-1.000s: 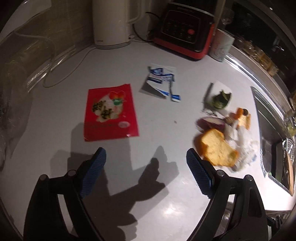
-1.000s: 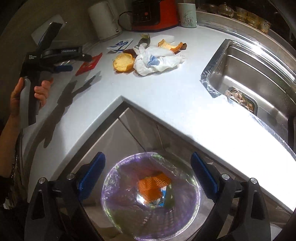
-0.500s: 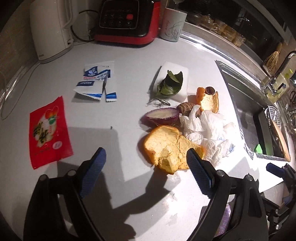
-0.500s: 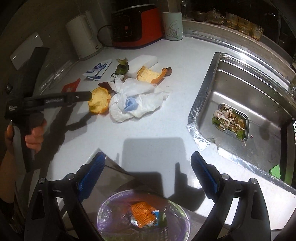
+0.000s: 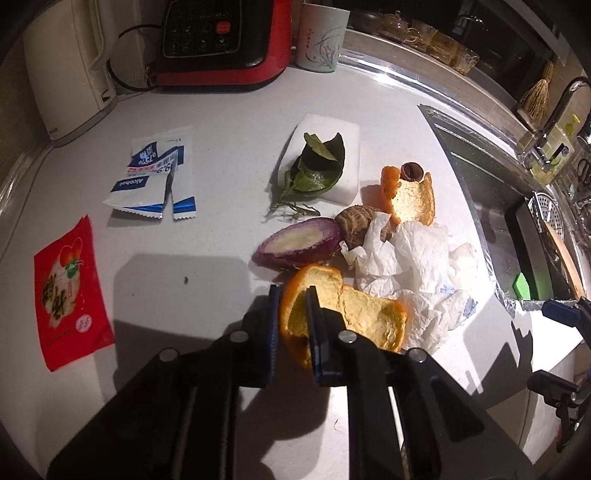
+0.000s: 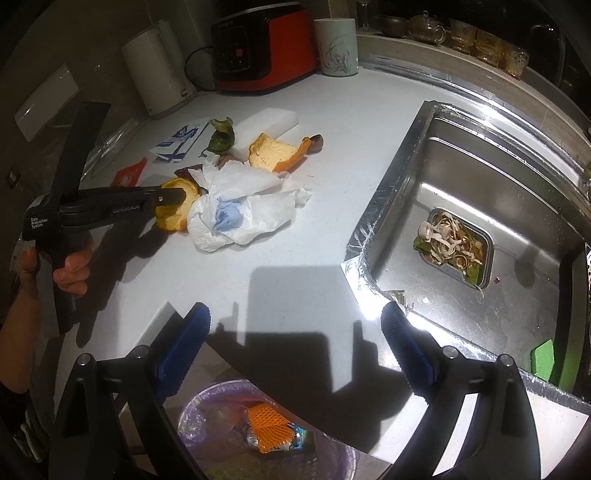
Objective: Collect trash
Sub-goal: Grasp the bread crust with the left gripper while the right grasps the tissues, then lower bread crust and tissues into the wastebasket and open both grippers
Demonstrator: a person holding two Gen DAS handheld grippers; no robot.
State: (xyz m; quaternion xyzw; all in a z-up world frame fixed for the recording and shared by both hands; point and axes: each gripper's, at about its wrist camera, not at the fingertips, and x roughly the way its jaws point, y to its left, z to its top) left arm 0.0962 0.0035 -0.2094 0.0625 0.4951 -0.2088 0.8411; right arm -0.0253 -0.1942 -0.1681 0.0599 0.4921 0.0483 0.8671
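An orange peel (image 5: 362,314) lies on the white counter (image 5: 184,258) beside crumpled tissue (image 5: 406,258). My left gripper (image 5: 293,295) is closing, its pads pinching the peel's near rim between them. The right wrist view shows the same grip on the peel (image 6: 177,210). Further back lie a purple onion piece (image 5: 299,243), a second peel (image 5: 410,195), leaves (image 5: 317,162), torn wipe wrappers (image 5: 155,177) and a red packet (image 5: 70,291). My right gripper (image 6: 295,325) is open and holds nothing, at the counter's front edge above the purple-lined bin (image 6: 207,410).
A white kettle (image 5: 70,74), a red appliance (image 5: 221,37) and a mug (image 5: 321,33) stand along the back wall. The steel sink (image 6: 480,184) with a full strainer (image 6: 454,247) is to the right. A hand (image 6: 70,266) holds the left gripper.
The left gripper swung right from the red packet to the orange peel and its jaws closed on the peel's rim. The right gripper moved from over the bin towards the counter.
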